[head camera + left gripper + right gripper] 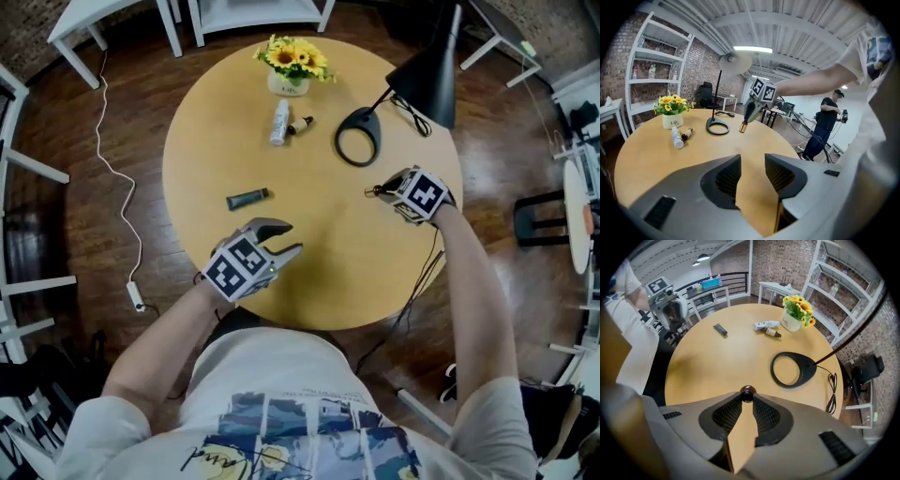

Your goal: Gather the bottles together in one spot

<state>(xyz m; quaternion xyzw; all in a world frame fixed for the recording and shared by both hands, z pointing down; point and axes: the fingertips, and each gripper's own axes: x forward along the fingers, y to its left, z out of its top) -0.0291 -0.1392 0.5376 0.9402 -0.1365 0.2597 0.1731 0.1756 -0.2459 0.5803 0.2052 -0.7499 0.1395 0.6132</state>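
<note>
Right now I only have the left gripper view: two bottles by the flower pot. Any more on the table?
Observer: One more. In the head view a dark tube lies alone near the table's left edge.
Operator: Where is it from the left tool?
Observer: Just beyond the left tool and off to its left, outside your frame.
Operator: Is the right tool's grip solid?
Observer: The right gripper view shows the right tool shut on a small bottle, pinched at the very tips.
</note>
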